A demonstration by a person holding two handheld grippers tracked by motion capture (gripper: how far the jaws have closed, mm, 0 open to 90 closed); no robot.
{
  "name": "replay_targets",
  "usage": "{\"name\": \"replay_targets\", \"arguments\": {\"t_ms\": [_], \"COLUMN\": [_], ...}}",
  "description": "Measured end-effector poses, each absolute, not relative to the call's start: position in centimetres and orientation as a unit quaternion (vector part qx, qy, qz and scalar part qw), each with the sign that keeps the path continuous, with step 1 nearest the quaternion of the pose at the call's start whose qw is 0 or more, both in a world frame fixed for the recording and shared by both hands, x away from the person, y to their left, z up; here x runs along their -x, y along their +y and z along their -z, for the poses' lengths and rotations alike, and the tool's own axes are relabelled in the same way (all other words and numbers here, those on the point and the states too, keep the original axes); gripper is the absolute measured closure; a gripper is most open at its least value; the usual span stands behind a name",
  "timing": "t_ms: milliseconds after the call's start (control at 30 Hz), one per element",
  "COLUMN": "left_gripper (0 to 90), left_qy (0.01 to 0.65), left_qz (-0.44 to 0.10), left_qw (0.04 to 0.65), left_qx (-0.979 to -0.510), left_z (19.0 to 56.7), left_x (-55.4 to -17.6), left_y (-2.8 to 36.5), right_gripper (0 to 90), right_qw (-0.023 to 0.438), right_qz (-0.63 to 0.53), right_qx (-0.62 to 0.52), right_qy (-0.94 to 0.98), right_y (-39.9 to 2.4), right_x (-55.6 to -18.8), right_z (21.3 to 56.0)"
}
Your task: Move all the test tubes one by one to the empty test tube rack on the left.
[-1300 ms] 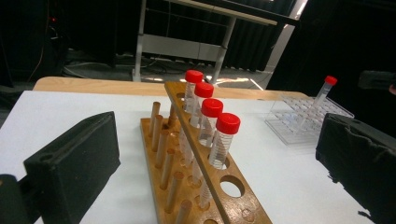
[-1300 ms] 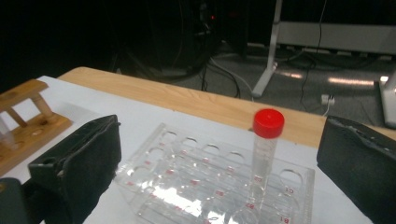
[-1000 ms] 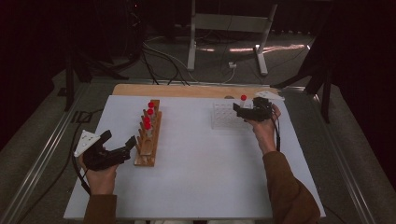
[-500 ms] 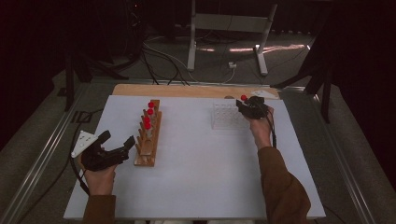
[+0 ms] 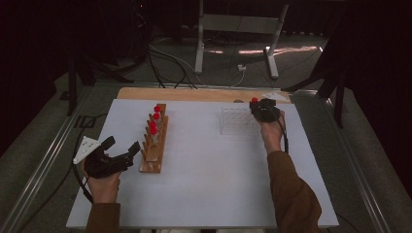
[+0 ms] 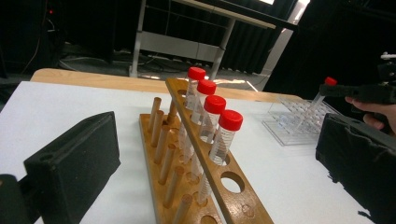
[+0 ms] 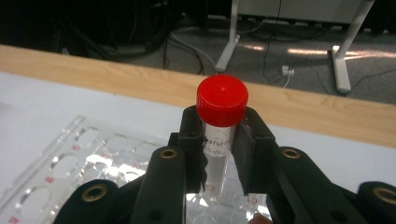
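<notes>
My right gripper [image 5: 258, 108] is at the right edge of a clear plastic tube rack [image 5: 235, 121]. Its jaws have just been closing and now clamp a red-capped clear tube [image 7: 222, 100] just under the cap; the tube stands upright with its lower end in the rack. A wooden peg rack [image 5: 154, 141] at centre-left holds several more red-capped tubes [image 6: 215, 105] in its far holes. My left gripper [image 5: 124, 143] rests open just left of the wooden rack's near end, nothing between its jaws.
A wooden strip [image 5: 194, 93] runs along the far edge of the white table [image 5: 209, 184]. Beyond it are a dark floor, cables and a metal stand [image 5: 238, 29]. The near holes of the wooden rack are vacant.
The right gripper edged in toward the red-capped tube at the clear rack and its jaws closed on it. The left gripper has stayed where it was.
</notes>
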State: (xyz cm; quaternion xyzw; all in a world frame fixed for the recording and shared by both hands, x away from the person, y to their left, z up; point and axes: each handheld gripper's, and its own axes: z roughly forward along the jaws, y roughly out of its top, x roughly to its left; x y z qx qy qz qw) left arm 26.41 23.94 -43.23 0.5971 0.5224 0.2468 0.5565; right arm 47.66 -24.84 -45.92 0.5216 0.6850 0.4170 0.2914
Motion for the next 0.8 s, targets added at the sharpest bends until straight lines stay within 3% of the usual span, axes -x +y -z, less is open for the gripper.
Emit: {"name": "replay_targets", "arguments": {"t_ms": [467,800], "left_gripper": [0.5,0.5], "left_qy": [0.524,0.521], "left_qz": [-0.246,-0.250], "left_qw": [0.554,0.556], "left_qx": [-0.598,-0.598], "left_z": [43.2,42.8], "left_x": [-26.4,-26.4], "left_y": [23.9,23.7], "right_gripper": [74.1,74.1], "right_qw": [0.325,0.323], "right_qz": [-0.444,-0.476], "right_qx": [-0.492,-0.467], "right_qy": [0.675,0.672], "right_y": [-25.2,-25.3], "right_x": [-46.2,-44.3], "right_z": [43.1,41.0]}}
